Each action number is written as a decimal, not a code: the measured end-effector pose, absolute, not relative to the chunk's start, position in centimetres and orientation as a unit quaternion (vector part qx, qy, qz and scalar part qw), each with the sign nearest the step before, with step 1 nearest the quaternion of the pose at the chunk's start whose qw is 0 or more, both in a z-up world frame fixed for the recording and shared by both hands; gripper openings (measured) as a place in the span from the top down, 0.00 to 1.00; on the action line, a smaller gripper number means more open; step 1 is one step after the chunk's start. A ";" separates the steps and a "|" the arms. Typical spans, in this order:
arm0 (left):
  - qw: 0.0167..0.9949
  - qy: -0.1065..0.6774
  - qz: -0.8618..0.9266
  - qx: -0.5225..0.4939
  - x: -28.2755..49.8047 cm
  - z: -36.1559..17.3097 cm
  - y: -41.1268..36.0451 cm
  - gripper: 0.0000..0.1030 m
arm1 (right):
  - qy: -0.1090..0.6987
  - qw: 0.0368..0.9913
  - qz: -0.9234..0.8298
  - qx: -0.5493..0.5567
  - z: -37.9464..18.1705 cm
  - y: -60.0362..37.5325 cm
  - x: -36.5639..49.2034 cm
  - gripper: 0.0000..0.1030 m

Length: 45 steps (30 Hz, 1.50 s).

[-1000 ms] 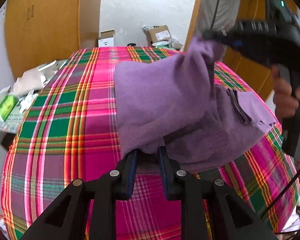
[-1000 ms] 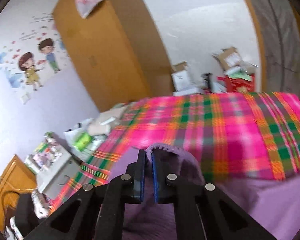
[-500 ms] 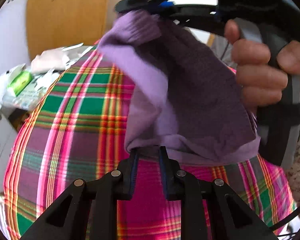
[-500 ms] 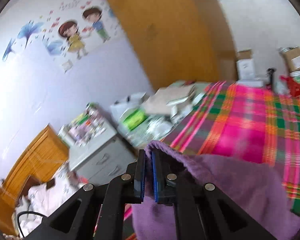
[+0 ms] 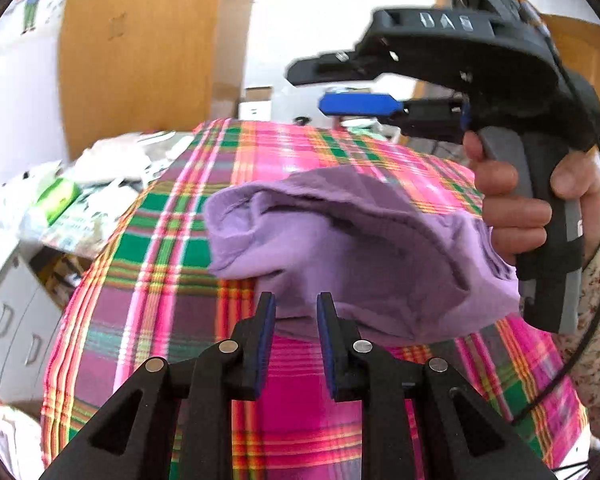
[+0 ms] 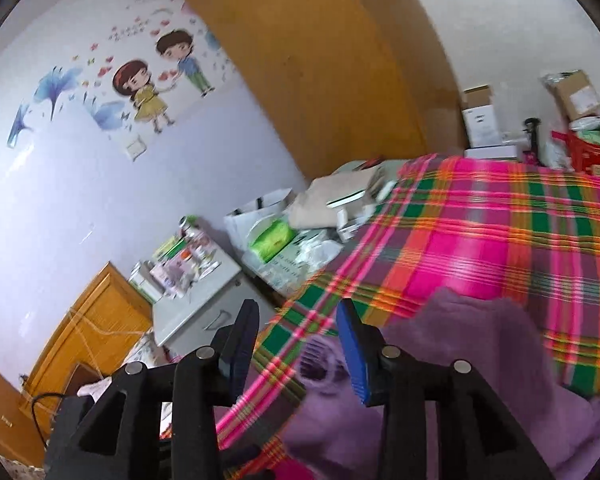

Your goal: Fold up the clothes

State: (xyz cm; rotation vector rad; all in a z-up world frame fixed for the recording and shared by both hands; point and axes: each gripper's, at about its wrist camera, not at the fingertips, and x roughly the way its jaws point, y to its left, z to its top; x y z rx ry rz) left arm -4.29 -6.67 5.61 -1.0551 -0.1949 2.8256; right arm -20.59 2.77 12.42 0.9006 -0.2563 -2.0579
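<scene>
Left wrist view: purple garment (image 5: pixel 352 248) lies bunched at centre frame on the plaid bedspread (image 5: pixel 172 248). Left gripper (image 5: pixel 296 312) fingers stand narrowly apart, no cloth visibly pinched. Right gripper (image 5: pixel 320 88), upper right, gapes wide and empty in a hand (image 5: pixel 516 208). Right wrist view alone shows the cartoon wall sticker (image 6: pixel 156 84) upper left and white drawer unit (image 6: pixel 196 300); right gripper (image 6: pixel 296 336) fingers spread above the garment's edge (image 6: pixel 460 380).
</scene>
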 end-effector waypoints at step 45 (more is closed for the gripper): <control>0.120 -0.028 0.903 -0.411 -13.0 4.0 1.8 0.89 | 0.058 0.268 -0.868 0.414 2.2 15.9 -9.8 0.49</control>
